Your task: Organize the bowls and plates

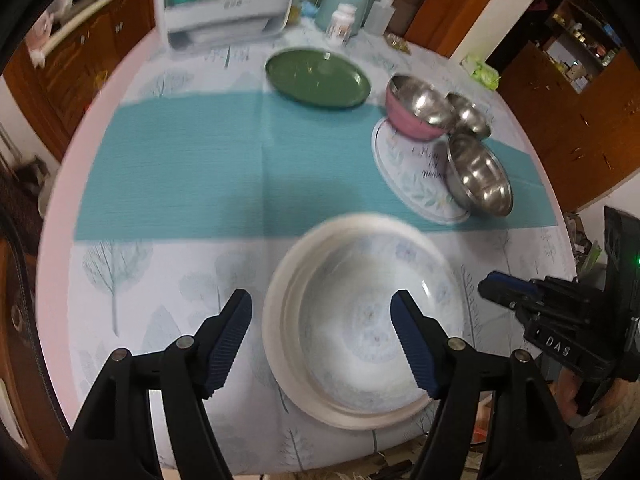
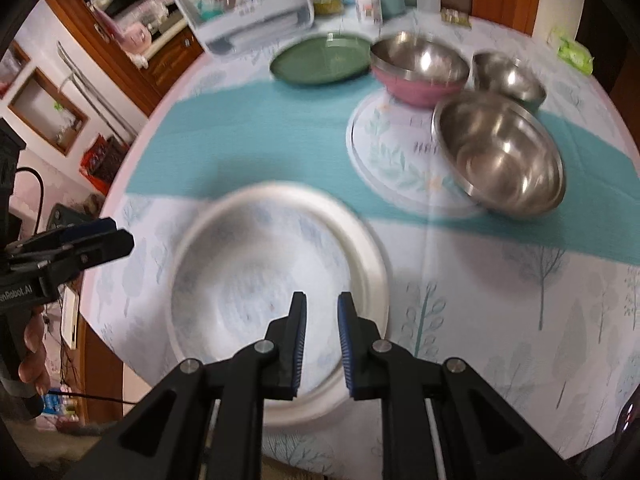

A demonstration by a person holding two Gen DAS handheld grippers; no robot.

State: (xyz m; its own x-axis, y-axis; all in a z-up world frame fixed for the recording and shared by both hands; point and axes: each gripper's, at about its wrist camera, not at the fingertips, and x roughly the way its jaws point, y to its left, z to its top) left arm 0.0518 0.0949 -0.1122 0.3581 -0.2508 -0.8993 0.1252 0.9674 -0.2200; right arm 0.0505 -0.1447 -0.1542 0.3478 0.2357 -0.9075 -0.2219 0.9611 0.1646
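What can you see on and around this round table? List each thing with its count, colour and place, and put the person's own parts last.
White plates: apparently two stacked, floral one on top, near table edge below both grippers.
Green plate: one, far side.
Floral plate: one, white with leaf print, under the bowls, on the teal mat.
Pink bowl: one, steel inside, on the floral plate's far rim.
Steel bowls: two, silver; large one tilted on the floral plate, small one behind.
Teal mat: one, across the middle.
Clear box: one, far edge.
Bottles: two, white, far edge.
Left gripper: black, blue pads, open.
Right gripper: black, blue pads, narrow gap, empty.
Hand: one, holding the left gripper's handle.
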